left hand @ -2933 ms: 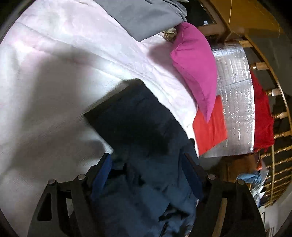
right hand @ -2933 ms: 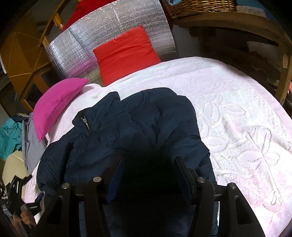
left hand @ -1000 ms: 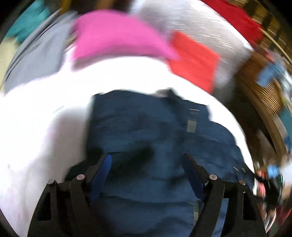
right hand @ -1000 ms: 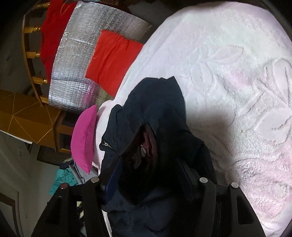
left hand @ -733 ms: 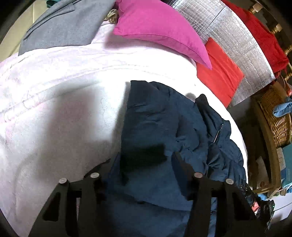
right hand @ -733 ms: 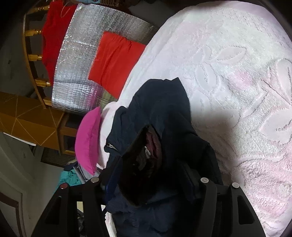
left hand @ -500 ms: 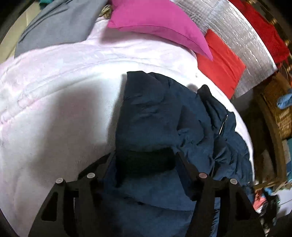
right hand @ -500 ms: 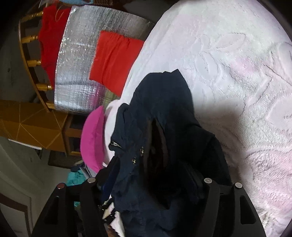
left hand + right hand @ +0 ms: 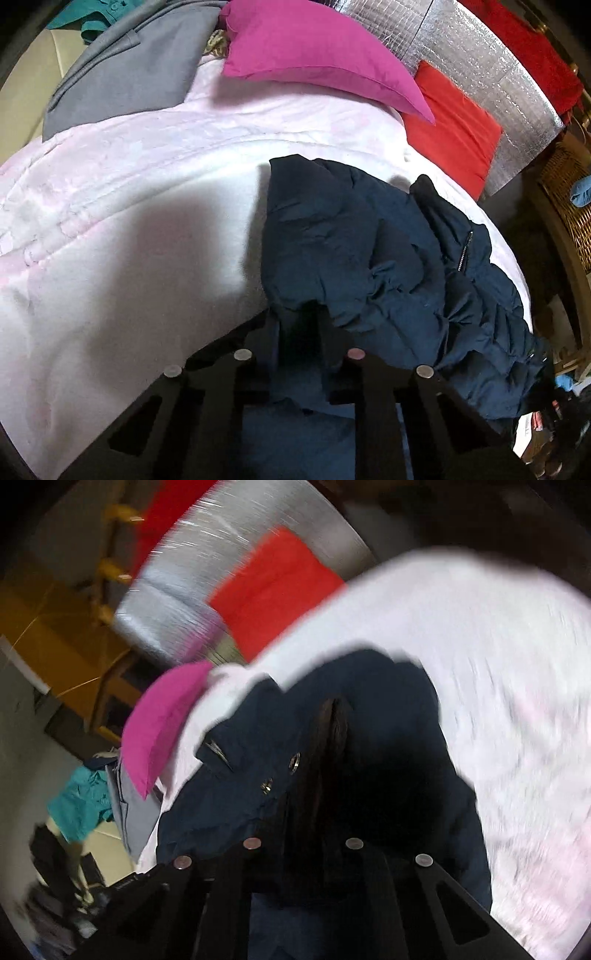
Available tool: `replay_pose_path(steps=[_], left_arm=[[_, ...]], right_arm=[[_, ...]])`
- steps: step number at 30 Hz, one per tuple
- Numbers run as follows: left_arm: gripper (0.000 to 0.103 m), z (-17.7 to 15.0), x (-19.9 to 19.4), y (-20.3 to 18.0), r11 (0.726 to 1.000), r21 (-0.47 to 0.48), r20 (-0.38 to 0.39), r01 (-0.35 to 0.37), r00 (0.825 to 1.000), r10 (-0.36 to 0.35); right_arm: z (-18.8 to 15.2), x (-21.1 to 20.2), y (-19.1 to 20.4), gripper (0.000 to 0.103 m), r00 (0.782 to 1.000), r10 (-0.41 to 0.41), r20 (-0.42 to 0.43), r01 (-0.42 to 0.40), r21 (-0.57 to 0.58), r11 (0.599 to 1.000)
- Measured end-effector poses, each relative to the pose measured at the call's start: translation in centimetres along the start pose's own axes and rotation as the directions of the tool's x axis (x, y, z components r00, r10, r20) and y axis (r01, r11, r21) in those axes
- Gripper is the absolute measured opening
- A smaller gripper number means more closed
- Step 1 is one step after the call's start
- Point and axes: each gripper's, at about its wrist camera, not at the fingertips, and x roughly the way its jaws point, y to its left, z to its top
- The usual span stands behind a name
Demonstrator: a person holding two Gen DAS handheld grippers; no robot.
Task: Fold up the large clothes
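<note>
A navy puffer jacket [image 9: 369,258] lies bunched on the pale pink bedspread [image 9: 129,221], toward the side of the bed nearest the wicker basket [image 9: 569,199]. Its zipper [image 9: 464,253] runs along a raised fold, and two metal snaps [image 9: 294,762] show on the front edge in the right wrist view.

The left gripper [image 9: 299,325] has just been closing, and its jaws now stand nearly together, pinching a fold of the jacket's near edge between the pads. The right gripper [image 9: 306,812] has likewise just been closing; its jaws are drawn in tight on a dark ridge of jacket fabric that stands up between them. That view is smeared with blur, so finer detail of the grip is hard to make out.

Beyond the jacket, a magenta pillow [image 9: 314,51] rests at the head of the bed, touching a red pillow [image 9: 454,129] that leans against a silver foil panel [image 9: 491,62]. A grey garment [image 9: 125,74] lies at the bed's far corner beside the magenta pillow, with a teal cloth [image 9: 88,14] just past it.
</note>
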Motion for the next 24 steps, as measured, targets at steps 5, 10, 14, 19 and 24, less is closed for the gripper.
replay_pose_path(steps=[5, 10, 14, 19, 24], left_arm=[[0.020, -0.4, 0.8, -0.4, 0.998, 0.042, -0.031, -0.042, 0.999, 0.043], [0.025, 0.0, 0.1, 0.4, 1.000, -0.009, -0.051, -0.007, 0.999, 0.006], [0.042, 0.3, -1.2, 0.7, 1.000, -0.018, -0.013, -0.023, 1.000, 0.023], [0.058, 0.5, -0.7, 0.9, 0.998, -0.009, -0.012, -0.054, 0.998, 0.054], [0.058, 0.0, 1.1, 0.4, 0.993, 0.039, -0.055, -0.109, 0.992, 0.111]], right_arm=[[0.3, 2.4, -0.2, 0.018, 0.987, -0.157, 0.015, 0.158, -0.079, 0.984], [1.2, 2.7, -2.5, 0.024, 0.986, -0.146, -0.075, 0.149, 0.043, 0.988], [2.5, -0.6, -3.3, 0.080, 0.989, -0.147, 0.036, 0.144, 0.070, 0.987], [3.1, 0.1, -6.1, 0.080, 0.991, -0.129, -0.020, 0.131, 0.151, 0.980], [1.6, 3.4, -5.4, 0.072, 0.979, -0.140, -0.148, 0.152, 0.073, 0.986]])
